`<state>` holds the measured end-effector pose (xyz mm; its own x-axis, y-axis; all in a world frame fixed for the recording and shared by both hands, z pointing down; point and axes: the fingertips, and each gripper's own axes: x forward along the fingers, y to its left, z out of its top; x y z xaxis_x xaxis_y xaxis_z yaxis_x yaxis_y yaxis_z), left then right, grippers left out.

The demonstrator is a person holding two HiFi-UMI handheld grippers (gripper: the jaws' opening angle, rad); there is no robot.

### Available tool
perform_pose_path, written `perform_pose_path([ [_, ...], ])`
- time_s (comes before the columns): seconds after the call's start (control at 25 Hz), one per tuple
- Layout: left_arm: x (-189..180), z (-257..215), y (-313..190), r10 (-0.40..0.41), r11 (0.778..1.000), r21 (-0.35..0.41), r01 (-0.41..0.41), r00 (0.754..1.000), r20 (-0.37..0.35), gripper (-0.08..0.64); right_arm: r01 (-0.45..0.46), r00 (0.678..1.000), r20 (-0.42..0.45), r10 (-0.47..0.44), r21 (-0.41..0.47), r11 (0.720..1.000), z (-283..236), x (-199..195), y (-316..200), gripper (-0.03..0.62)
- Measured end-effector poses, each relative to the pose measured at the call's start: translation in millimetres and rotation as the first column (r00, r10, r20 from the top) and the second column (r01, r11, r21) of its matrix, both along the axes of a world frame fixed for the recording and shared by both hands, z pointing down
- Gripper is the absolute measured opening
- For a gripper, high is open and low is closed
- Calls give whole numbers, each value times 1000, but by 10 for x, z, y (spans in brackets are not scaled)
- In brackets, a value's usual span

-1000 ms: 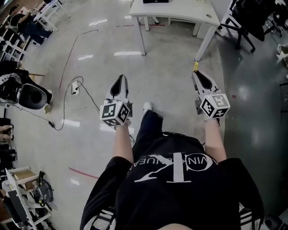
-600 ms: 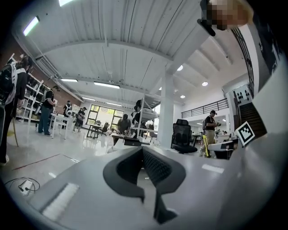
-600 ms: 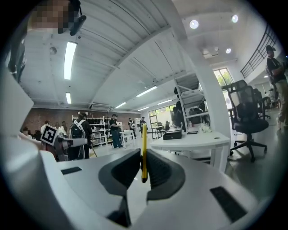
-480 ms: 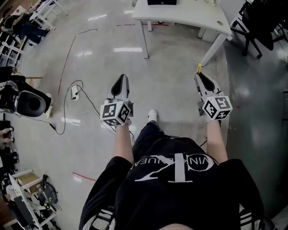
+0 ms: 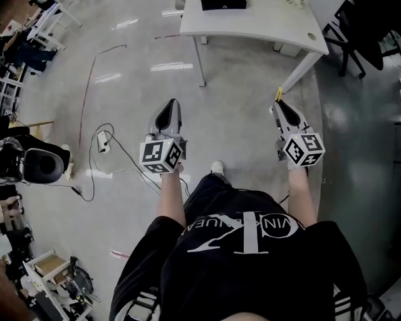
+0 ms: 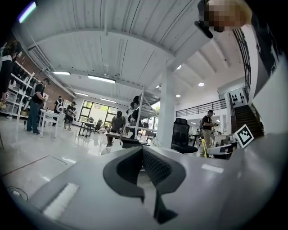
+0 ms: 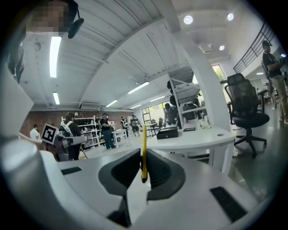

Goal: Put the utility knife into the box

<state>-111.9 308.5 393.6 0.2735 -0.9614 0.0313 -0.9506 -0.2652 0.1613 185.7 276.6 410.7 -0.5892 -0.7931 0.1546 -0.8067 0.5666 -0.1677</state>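
Note:
The yellow utility knife [image 7: 144, 150] stands edge-on between the jaws of my right gripper [image 7: 143, 167], which is shut on it. In the head view its yellow tip [image 5: 277, 94] pokes out past the right gripper [image 5: 279, 106], held over the floor near the table leg. A black box [image 5: 223, 4] rests on the white table [image 5: 263, 26] ahead; the right gripper view shows the box [image 7: 167, 133] on the tabletop too. My left gripper [image 5: 168, 111] is held level at the left, its jaws together with nothing between them [image 6: 142, 152].
A black office chair [image 5: 360, 28] stands right of the table. A power strip and cables [image 5: 102, 139] lie on the floor at the left, beside a dark round device [image 5: 39, 164]. Shelves and carts line the left edge. Several people stand in the background.
The person has stepped forward, so the table and box sit a little closer. Both grippers keep their pose and the right one still holds the knife.

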Motion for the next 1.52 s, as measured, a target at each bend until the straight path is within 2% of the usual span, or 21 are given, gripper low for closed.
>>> perform_pose_path([
  [0.24, -190, -10, -508, 44, 999, 11, -44, 999, 9, 11, -37, 999, 14, 37, 5, 999, 21, -208, -441, 49],
  [0.48, -399, 87, -766, 52, 999, 12, -52, 999, -11, 11, -32, 999, 0, 32, 5, 999, 94, -467, -650, 49],
  [0.68, -379, 141, -878, 75, 997, 9, -75, 997, -16, 11, -31, 999, -17, 31, 15, 999, 29, -474, -768, 49],
  [0.96, -333, 150, -1125, 79, 997, 10, -79, 997, -26, 11, -48, 999, 1, 48, 21, 999, -21, -378, -1020, 49],
  [1.28, -385, 100, -1767, 68, 997, 23, -68, 998, 6, 11, -39, 998, 53, 37, 38, 998, -38, -404, -1711, 49],
  [1.52, -395, 54, -2319, 50, 999, 22, -50, 999, -7, 11, -8, 998, 56, 7, 32, 999, -69, -467, -2269, 49],
])
